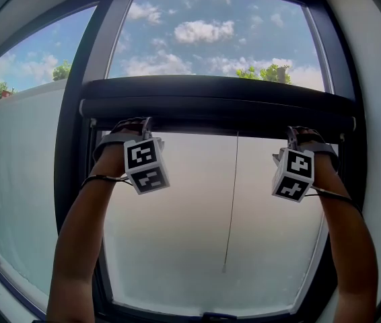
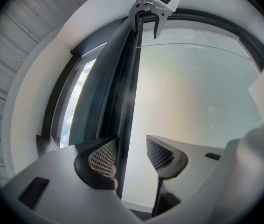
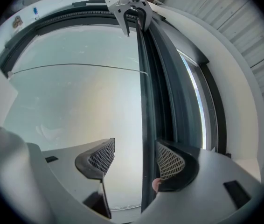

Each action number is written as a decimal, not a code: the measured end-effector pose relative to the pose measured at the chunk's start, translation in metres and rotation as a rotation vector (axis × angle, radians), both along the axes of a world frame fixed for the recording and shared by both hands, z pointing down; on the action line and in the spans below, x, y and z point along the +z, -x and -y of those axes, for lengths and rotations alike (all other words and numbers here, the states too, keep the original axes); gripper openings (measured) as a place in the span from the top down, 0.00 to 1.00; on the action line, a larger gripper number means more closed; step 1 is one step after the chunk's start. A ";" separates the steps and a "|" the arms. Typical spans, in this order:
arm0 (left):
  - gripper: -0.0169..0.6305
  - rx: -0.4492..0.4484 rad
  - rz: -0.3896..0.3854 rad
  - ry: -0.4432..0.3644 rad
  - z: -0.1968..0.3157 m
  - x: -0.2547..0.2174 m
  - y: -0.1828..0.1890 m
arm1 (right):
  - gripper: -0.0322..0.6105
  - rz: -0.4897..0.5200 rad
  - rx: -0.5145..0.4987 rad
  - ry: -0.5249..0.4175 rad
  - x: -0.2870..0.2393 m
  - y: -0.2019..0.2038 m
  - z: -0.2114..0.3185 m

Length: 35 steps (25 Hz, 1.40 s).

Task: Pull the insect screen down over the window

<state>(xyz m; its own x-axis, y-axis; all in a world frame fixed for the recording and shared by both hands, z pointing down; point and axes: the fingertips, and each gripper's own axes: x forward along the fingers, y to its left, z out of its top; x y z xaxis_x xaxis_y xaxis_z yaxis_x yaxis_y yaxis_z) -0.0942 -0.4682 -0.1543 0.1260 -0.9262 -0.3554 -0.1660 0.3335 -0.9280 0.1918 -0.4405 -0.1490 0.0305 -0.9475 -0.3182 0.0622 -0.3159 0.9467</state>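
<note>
Beyond the glass lies a bright sky with clouds [image 1: 204, 31] and treetops [image 1: 268, 73], and a pale panel fills the lower part of the view outside. Across the right pane, about halfway up the dark window frame [image 1: 76, 113], runs the insect screen's pull bar [image 1: 231, 110], with a thin cord [image 1: 231, 200] hanging from its middle. The person has both arms raised to it. The left gripper [image 1: 131, 123] sits near the bar's left end and the right gripper [image 1: 303, 132] near its right end. Each has its jaws parted and straddling the bar's edge, with a gap showing at one pad, so neither is clenched yet. I cannot tell whether mesh is already drawn above the bar. The bar looks rigid, smooth and light, likely working against a spring, and its finish may slip under the pads. The mesh would be thin and easily torn. The hold belongs on the bar at both ends, pulled evenly so it does not skew in its tracks.
</note>
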 end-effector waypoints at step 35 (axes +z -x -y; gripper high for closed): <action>0.74 0.068 0.043 0.415 -0.017 0.092 -0.001 | 0.56 0.005 0.045 0.488 0.092 0.002 -0.022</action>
<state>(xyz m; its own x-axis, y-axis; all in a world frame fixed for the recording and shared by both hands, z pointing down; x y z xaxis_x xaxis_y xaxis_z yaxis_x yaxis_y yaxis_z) -0.0935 -0.4516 -0.0619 0.1980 -0.9788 0.0525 -0.1330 -0.0799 -0.9879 0.1901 -0.4189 -0.0569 0.0751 -0.9838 0.1626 0.0606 0.1672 0.9841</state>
